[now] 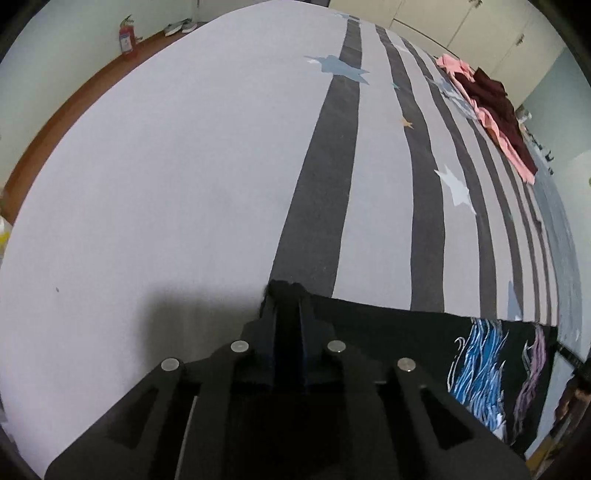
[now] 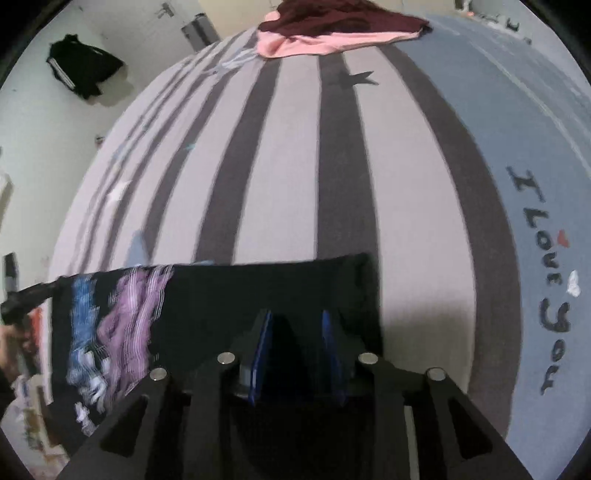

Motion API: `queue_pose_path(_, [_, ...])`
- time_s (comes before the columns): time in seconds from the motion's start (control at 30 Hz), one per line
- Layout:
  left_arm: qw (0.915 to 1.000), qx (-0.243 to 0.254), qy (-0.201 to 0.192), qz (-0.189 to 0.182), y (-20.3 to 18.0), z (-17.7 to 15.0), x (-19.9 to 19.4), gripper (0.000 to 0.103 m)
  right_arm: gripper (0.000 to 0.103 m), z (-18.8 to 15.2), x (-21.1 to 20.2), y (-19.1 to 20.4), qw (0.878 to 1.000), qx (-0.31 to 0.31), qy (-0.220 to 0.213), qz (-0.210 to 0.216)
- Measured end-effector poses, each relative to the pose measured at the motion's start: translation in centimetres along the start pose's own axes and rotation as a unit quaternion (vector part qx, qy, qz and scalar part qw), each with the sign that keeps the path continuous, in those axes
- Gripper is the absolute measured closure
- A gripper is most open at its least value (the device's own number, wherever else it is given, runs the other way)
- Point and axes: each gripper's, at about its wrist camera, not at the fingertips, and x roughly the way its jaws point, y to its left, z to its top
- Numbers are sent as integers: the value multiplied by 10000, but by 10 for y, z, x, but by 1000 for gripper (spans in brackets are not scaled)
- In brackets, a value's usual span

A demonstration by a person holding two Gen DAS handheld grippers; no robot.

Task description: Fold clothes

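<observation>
Bedspread point(image 1: 184, 166): pale grey with dark grey stripes, blue, white and tan stars; blue-grey band with dark lettering and a small red heart in the right wrist view; T-shirt point(image 1: 388, 332): black, print of blue, white and lilac wavy lines; heap of clothes point(image 2: 332, 29): pink under maroon; fire extinguisher point(image 1: 126, 38): red; hand-held gripper pads point(image 2: 263, 350): blue on black.

A bedroom in a home.
A wide bed point(image 1: 166, 166) fills both views, its striped cover printed with stars and "I Love You" point(image 2: 543, 280). Pale wardrobe doors point(image 1: 461, 26) stand at the far side, shoes point(image 1: 181, 26) and a red fire extinguisher point(image 1: 126, 38) rest on the wooden floor point(image 1: 74, 107).
</observation>
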Motion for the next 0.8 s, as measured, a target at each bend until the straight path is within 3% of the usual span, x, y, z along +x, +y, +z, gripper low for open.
queue_pose_path(0.1, [9994, 254, -54, 225, -6, -4, 1, 95, 78, 4, 0, 0, 9997, 115, -143, -183])
queue_pose_path(0.2, [9980, 427, -100, 452, -9, -7, 4, 93, 79, 4, 12, 10, 9984, -289, -74, -482])
queue_pose_path(0.4, [9991, 178, -182, 327, 3, -13, -1, 85, 84, 24, 30, 6, 9971, -350, -338, -583])
queue_pose_path(0.5, [9974, 133, -362, 606, 4, -25, -25, 80, 84, 33, 28, 4, 9974, -177, -417, -562])
queue_pose_path(0.63, [9939, 813, -700, 251, -20, -65, -69, 80, 81, 11, -3, 30, 9940, -574, -769, -529])
queue_pose_path(0.73, [9939, 989, -409, -279, -34, -96, -75, 82, 81, -28, -15, 53, 9923, -934, -757, -311])
queue_pose_path(0.8, [9919, 1201, -223, -340, -43, -114, -70, 83, 80, -52, -17, 67, 9925, -1028, -652, -73])
